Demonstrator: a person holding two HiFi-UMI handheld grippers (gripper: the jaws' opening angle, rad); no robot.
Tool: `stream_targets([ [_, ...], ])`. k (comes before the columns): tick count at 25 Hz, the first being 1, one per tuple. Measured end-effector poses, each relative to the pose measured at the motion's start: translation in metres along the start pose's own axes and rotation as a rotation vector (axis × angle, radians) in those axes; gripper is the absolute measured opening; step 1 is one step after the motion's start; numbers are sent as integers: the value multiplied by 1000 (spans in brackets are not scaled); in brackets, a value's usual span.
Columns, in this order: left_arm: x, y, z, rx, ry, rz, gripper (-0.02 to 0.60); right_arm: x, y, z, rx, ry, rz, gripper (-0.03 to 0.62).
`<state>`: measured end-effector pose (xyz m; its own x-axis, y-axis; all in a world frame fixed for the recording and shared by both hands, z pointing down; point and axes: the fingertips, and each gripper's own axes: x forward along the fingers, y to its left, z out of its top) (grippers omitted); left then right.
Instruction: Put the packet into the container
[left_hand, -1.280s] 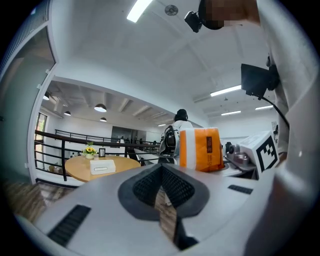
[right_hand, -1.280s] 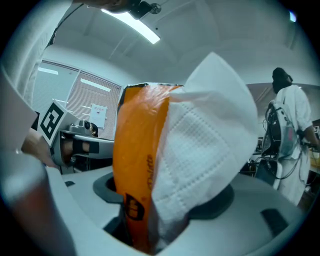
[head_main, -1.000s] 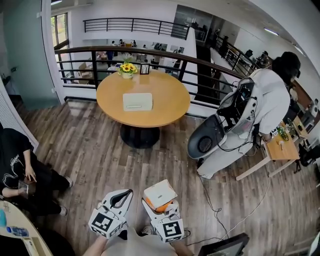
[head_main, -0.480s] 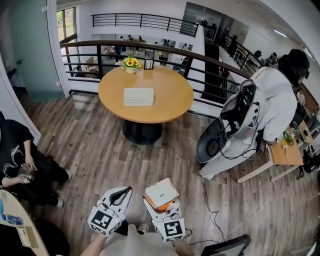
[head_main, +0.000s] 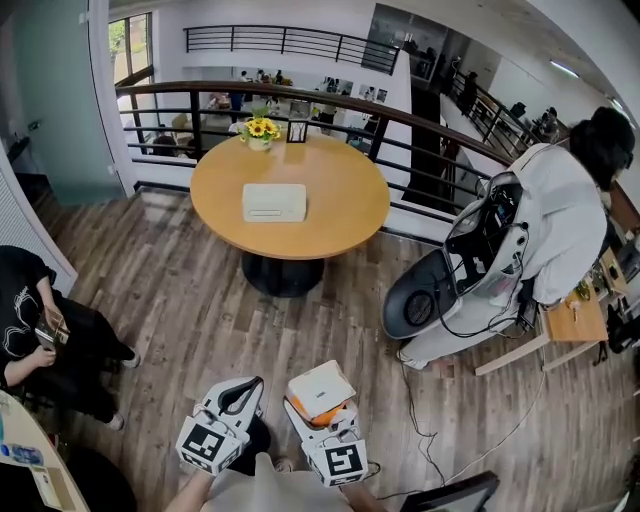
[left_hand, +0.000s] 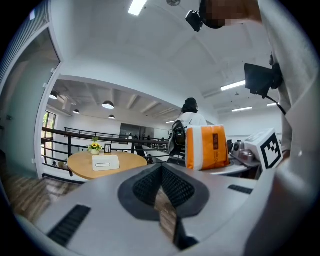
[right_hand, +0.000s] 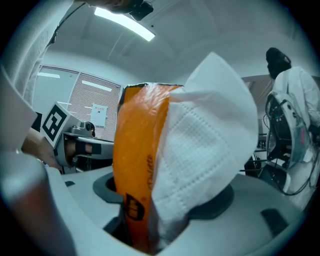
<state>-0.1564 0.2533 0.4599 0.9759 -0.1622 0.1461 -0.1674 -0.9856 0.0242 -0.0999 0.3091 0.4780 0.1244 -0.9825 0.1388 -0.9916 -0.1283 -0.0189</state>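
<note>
Right gripper (head_main: 322, 413): fingers (right_hand: 265, 220) set wide, clamped on the packet.
Packet (right_hand: 145, 165): orange and white, standing upright between the right fingers, over the wooden floor (head_main: 190, 300) near the person.
Left gripper (head_main: 250, 389): fingers (left_hand: 100, 210) drawn together, nothing between them, just left of the right gripper.
Container (head_main: 274, 202): white box, mid round tabletop (head_main: 340, 215), far ahead, well apart from the packet.

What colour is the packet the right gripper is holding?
Orange with white; the packet shows best in the right gripper view.
</note>
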Motion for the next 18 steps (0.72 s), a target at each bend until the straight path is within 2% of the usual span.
stream_targets([
  [7,43,50,3,1,-10,-10,5,60,-20,4,-16,1,3,339],
  [18,105,127,37,7,-46,-53,6,154,-50,28,-12,7,-9,339],
])
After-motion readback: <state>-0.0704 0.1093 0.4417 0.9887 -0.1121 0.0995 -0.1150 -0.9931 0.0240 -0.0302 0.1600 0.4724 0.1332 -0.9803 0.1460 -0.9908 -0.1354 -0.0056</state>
